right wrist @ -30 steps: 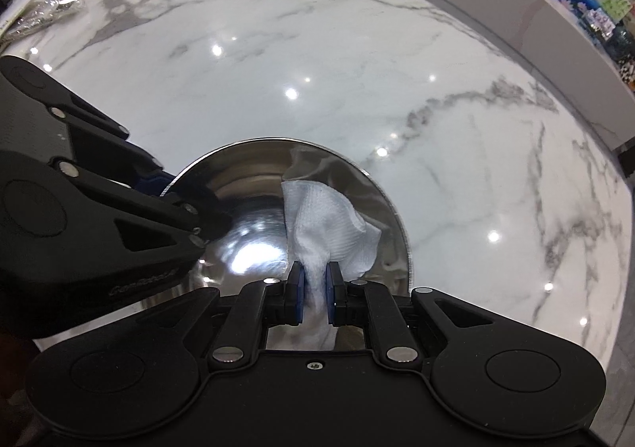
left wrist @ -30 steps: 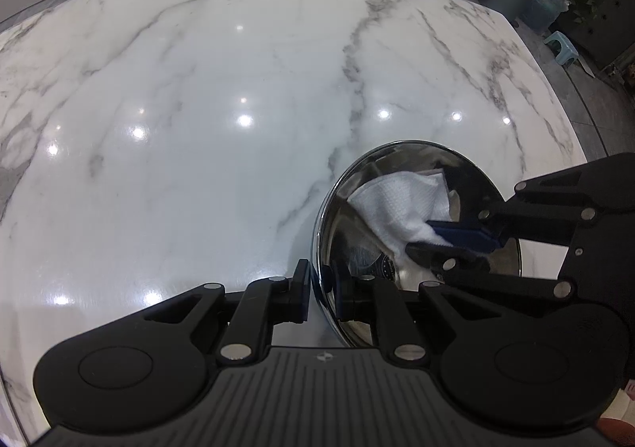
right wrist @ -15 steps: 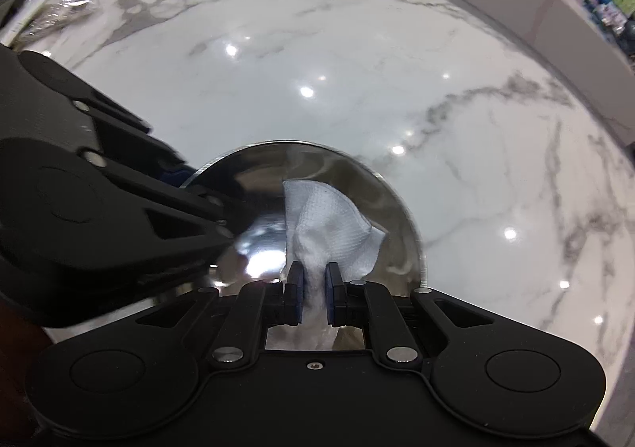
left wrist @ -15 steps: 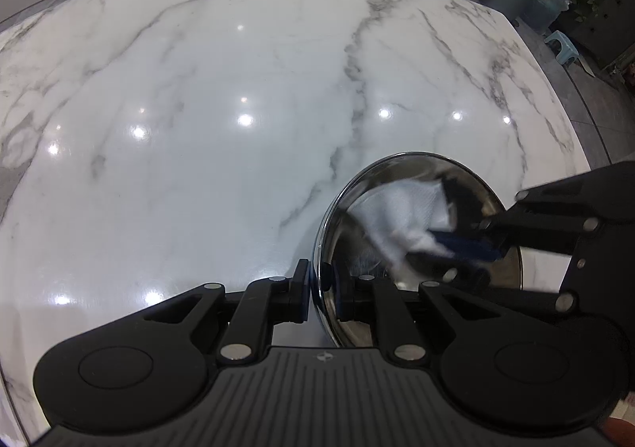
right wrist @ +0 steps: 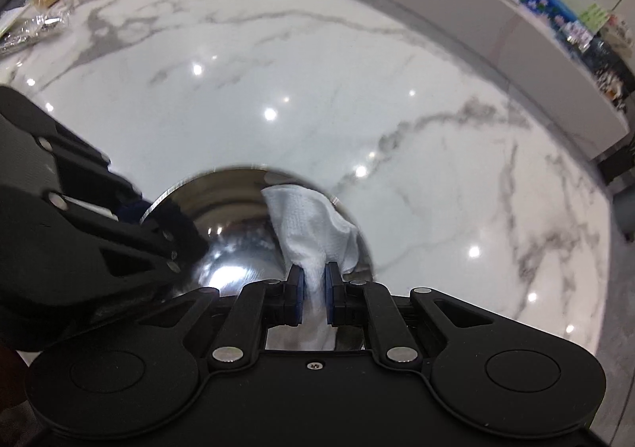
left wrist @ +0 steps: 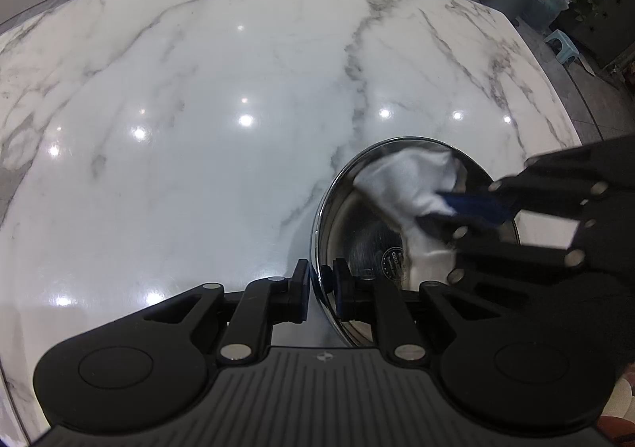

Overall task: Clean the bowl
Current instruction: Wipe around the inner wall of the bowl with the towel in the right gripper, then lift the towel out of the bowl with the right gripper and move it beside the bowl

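The steel bowl (left wrist: 412,233) sits on the marble counter (left wrist: 198,129), its near rim pinched between the closed jaws of the left gripper (left wrist: 319,290), one finger inside the wall and one outside. The white cloth (right wrist: 313,233) lies against the far inner wall, clamped in the closed right gripper (right wrist: 313,298) that reaches in from the opposite side; the unwiped bottom lies below and nearer, so the right hand likely sweeps there next

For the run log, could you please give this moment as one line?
left gripper: shut on bowl rim | right gripper: shut on white cloth inside bowl | surface: marble table
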A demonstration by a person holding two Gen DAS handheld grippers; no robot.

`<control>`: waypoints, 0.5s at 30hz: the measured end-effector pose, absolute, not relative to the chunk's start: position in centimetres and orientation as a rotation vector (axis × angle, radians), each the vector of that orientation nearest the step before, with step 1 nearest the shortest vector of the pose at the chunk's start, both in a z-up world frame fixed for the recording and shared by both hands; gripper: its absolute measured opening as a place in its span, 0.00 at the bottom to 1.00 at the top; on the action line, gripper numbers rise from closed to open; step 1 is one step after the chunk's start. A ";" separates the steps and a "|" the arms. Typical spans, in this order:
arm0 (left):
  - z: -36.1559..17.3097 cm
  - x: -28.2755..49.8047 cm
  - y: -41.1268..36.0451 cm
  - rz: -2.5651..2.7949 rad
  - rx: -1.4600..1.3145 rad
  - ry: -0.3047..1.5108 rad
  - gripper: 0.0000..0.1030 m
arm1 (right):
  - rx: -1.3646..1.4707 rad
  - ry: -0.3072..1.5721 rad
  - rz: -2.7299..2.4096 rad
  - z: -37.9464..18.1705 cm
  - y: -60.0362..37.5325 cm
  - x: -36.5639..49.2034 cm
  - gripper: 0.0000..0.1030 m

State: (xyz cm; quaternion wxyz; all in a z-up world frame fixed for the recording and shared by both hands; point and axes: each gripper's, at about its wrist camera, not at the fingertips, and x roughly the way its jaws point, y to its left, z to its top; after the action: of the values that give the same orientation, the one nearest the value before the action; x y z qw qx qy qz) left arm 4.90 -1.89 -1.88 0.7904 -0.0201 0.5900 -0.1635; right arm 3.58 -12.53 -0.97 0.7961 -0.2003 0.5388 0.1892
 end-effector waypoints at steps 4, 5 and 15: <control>-2.0 4.9 -1.7 -0.350 -0.045 1.270 0.10 | -0.390 1.171 0.433 -1.0 -13.0 3.4 0.08; -2.0 4.9 -1.6 -0.349 -0.045 1.269 0.10 | -0.384 1.177 0.443 -1.0 -13.1 3.3 0.08; -1.9 5.1 -1.9 -0.343 -0.043 1.266 0.11 | -0.260 1.185 0.503 -0.1 -14.3 2.0 0.08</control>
State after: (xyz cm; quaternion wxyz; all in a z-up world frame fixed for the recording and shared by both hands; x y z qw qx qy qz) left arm 5.07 -1.88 -1.91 0.7924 -0.0200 0.5885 -0.1593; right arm 2.03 -14.25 -0.13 0.7921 -0.1206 0.5508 0.2340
